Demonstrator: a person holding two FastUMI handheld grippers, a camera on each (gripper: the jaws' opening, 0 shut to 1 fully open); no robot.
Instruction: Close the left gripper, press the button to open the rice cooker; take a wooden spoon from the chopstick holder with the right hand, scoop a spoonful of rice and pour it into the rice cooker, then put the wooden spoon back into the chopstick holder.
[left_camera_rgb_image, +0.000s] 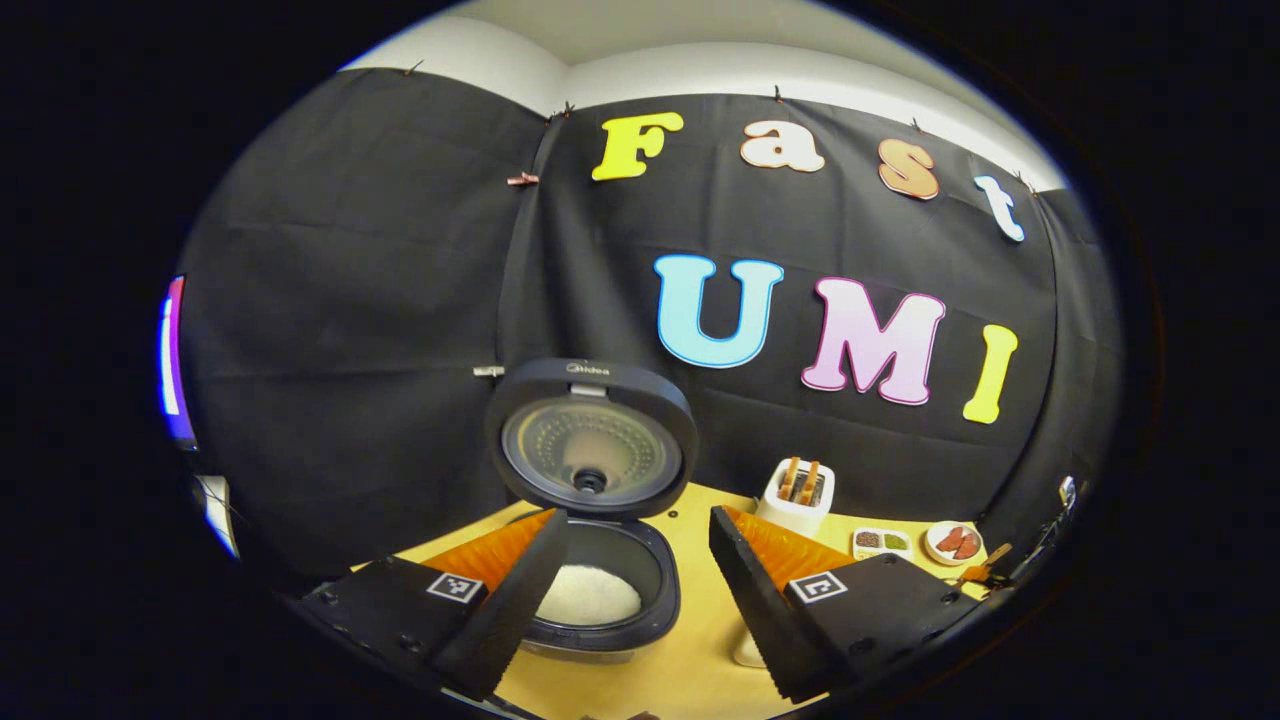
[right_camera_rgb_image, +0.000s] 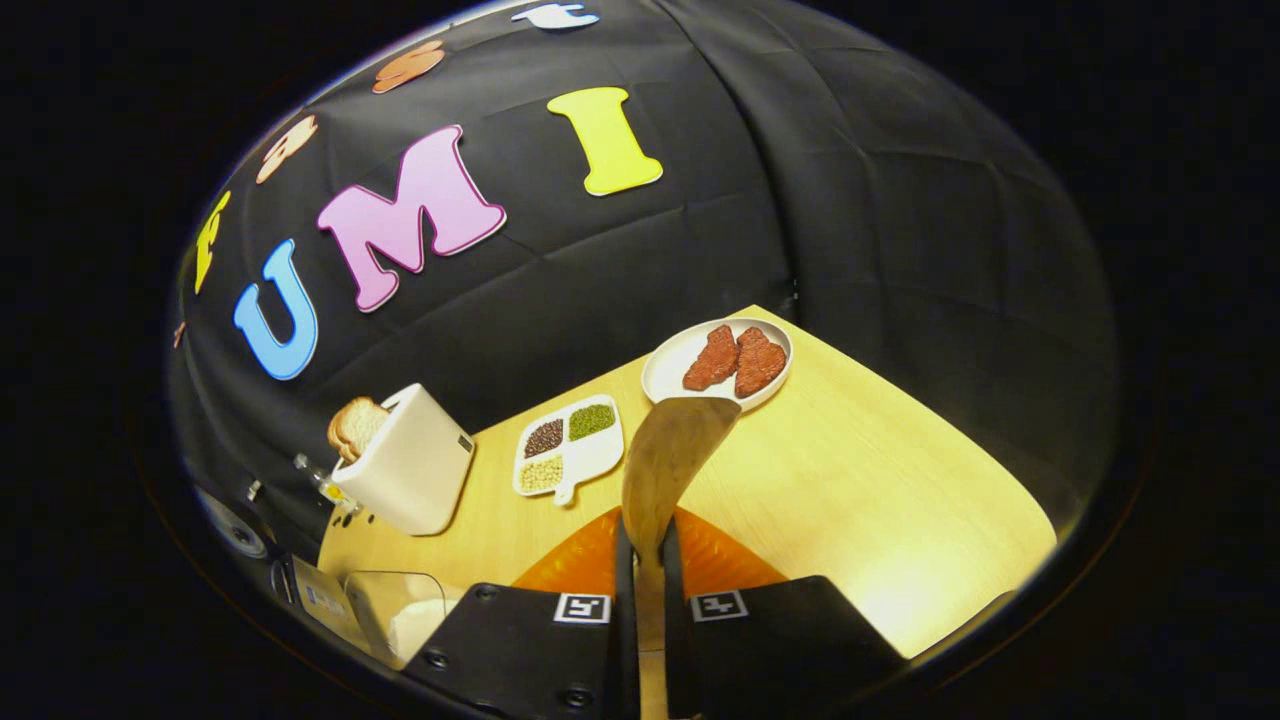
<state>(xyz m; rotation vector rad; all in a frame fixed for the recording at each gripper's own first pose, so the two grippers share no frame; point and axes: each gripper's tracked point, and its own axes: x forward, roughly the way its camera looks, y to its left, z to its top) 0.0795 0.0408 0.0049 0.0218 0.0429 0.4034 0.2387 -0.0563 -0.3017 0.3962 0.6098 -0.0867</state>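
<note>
Right gripper view has the right hand-held gripper (right_camera_rgb_image: 640, 560) pinching the wooden spoon (right_camera_rgb_image: 668, 455) by its handle, bowl raised over the table (right_camera_rgb_image: 880, 480). Left hand-held gripper (left_camera_rgb_image: 630, 590) hangs spread before the open rice cooker (left_camera_rgb_image: 600, 560), rice inside. A tilted spoon could slip or clip the plate (right_camera_rgb_image: 668, 362) near the far edge; open room lies rightward.

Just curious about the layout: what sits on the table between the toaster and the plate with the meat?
In the right gripper view, a white divided dish of grains lies between the toaster and the meat plate; it's there in the left gripper view too.
</note>
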